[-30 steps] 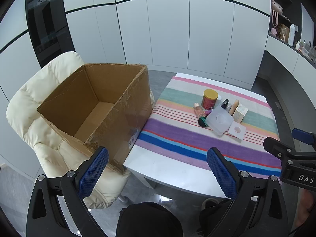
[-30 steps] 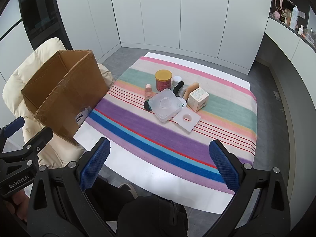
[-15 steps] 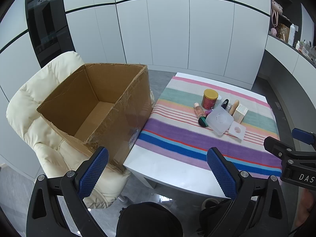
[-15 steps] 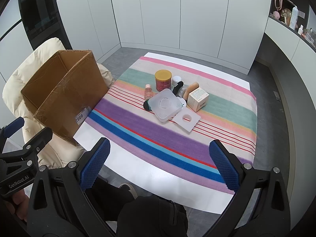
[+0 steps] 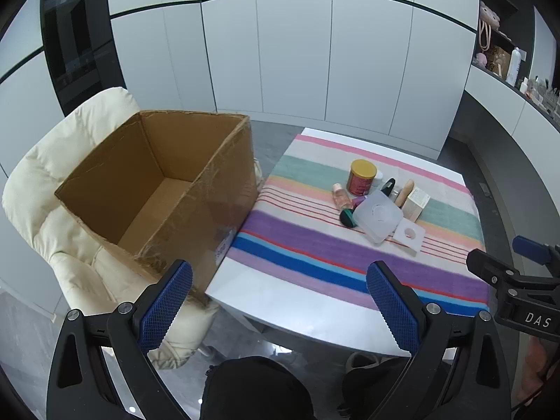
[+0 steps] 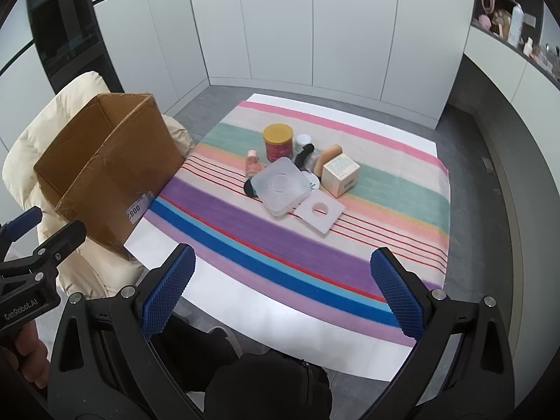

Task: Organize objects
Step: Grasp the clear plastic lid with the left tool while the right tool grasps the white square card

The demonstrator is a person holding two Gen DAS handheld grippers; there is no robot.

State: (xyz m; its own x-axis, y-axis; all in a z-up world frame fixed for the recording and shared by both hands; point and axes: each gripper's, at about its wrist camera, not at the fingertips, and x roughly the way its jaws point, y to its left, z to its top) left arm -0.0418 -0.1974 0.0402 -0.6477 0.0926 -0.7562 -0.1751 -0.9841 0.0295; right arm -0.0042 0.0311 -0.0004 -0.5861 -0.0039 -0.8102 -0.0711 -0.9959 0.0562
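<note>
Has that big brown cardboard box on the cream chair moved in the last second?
No. The brown cardboard box sits as before, its corner against the striped tablecloth edge in both views.

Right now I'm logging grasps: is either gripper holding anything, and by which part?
Nothing is held. The left gripper and right gripper are both open, short of the table.
</note>
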